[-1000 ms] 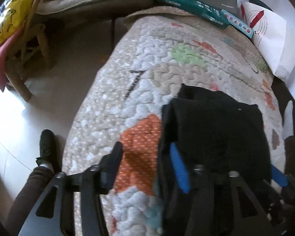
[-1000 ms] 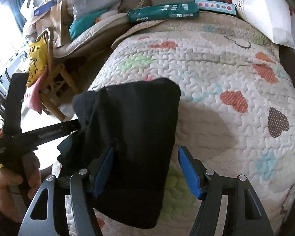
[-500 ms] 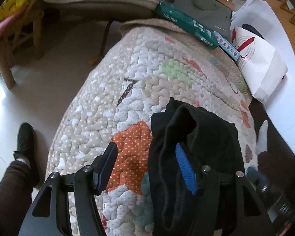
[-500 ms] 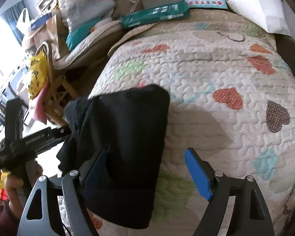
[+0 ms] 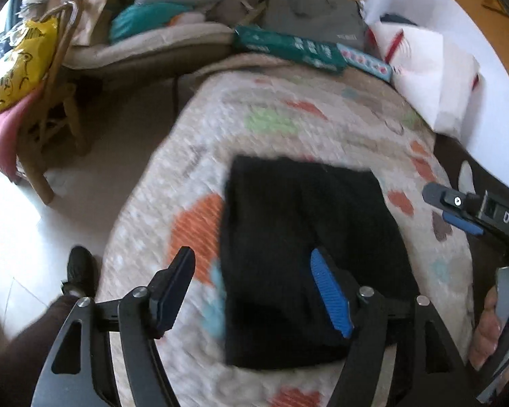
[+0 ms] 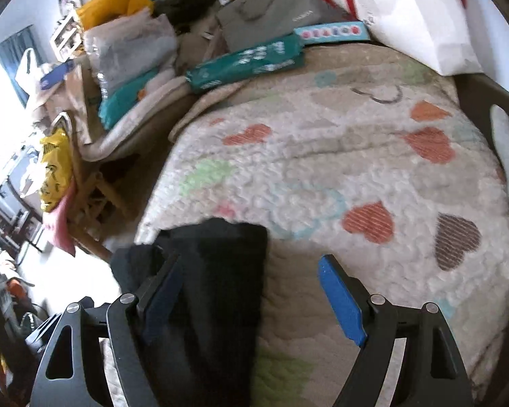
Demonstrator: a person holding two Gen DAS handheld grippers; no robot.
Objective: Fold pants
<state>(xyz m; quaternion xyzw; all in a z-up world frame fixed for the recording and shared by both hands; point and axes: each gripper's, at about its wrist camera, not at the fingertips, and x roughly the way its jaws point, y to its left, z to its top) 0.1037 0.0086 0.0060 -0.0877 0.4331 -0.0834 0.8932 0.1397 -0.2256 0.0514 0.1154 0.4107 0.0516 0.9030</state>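
Note:
The black pants point(image 5: 298, 237) lie folded into a compact rectangle on the heart-patterned quilt point(image 5: 288, 118). My left gripper point(image 5: 258, 291) is open and empty, held above the near edge of the pants. My right gripper point(image 6: 254, 302) is open and empty, with the pants point(image 6: 217, 288) under its left finger. In the left wrist view the right gripper point(image 5: 458, 213) shows at the right edge, held in a hand, off the pants.
A green box point(image 6: 247, 64), a grey bag point(image 6: 271, 17) and a white pillow point(image 6: 407, 17) lie at the far end of the bed. A wooden chair point(image 5: 40, 108) with a yellow bag stands on the floor at left. A foot point(image 5: 79, 271) is beside the bed.
Both grippers have pulled back and up from the pants. The pants now lie flat and folded on the quilt. The views are blurred with motion.

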